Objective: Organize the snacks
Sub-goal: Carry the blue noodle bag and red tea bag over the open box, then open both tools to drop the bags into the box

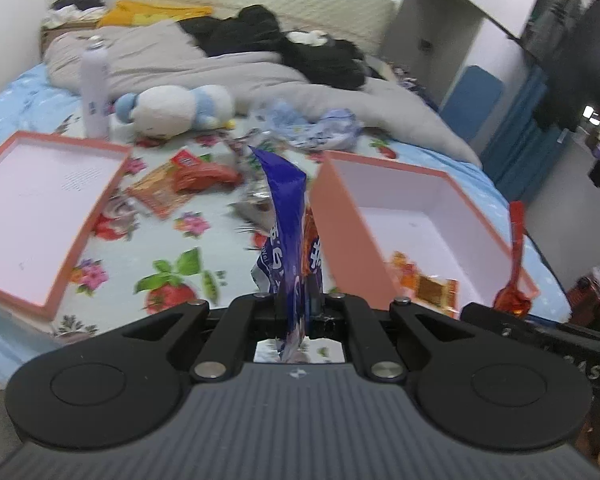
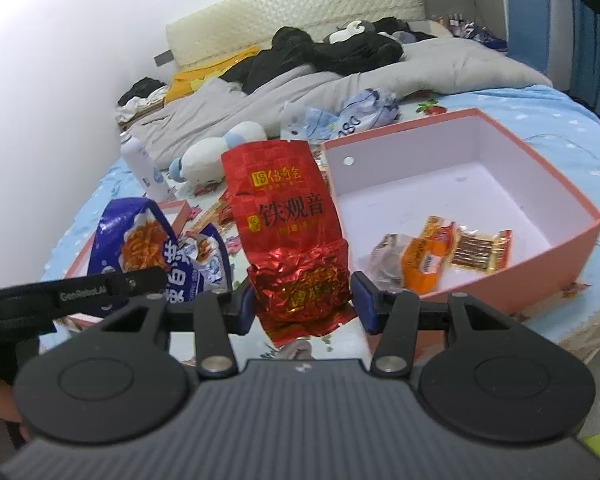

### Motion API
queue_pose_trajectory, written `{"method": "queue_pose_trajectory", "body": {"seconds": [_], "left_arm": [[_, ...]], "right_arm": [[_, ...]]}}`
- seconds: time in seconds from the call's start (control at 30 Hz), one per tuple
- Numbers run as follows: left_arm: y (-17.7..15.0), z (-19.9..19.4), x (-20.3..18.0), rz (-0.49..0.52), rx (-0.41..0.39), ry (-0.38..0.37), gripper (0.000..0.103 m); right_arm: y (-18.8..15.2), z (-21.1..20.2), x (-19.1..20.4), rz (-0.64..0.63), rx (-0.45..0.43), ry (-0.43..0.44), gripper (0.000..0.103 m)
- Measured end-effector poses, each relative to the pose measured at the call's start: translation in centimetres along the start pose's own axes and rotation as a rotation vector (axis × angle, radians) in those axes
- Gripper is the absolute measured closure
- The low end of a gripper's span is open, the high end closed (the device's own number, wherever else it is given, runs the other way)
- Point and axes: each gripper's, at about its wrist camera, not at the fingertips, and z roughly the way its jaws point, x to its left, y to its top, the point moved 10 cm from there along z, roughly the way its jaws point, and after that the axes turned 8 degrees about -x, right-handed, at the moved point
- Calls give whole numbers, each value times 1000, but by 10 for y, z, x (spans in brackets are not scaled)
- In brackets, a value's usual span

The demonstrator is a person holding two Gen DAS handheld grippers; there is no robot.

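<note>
My left gripper [image 1: 298,308] is shut on a blue-purple snack packet [image 1: 288,216], held upright and edge-on above the flowered bed sheet. Right of it stands an open pink box [image 1: 348,216] with several small orange and gold snack packs [image 2: 440,256] on its white floor. My right gripper [image 2: 304,300] is shut on a red foil tea packet [image 2: 284,216], its blue pads [image 2: 242,304] pressing the crumpled lower part. That packet hangs just left of the box's near corner. The blue packet [image 2: 156,248] hangs beside it on the left.
The box's lid [image 1: 40,208] lies open side up on the left. Loose red and orange snack packs [image 1: 180,184] lie between lid and box. Behind are a plush toy [image 1: 176,110], a white bottle [image 1: 94,88], crumpled bags [image 1: 324,128], a grey duvet and black clothes.
</note>
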Motion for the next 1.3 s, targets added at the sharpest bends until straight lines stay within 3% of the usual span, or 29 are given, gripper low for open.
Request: {"method": "queue_pose_trajectory", "body": {"seconds": [0.27,0.53,0.93,1.3], "left_arm": [[7,1,-62,7,12,-126,98],[21,36,-111,46,45,-200,98],[40,145,-155,92,122,-234,98],[29,240,-166,125,217,-206,98]], "right_arm": [[8,-24,-37,35,-35,-59,51],[23,-15,-85,73,-51,-129,51],[50,51,-143,106,-31,-182,51],[47,124,-182,133,49,-195,51]]}}
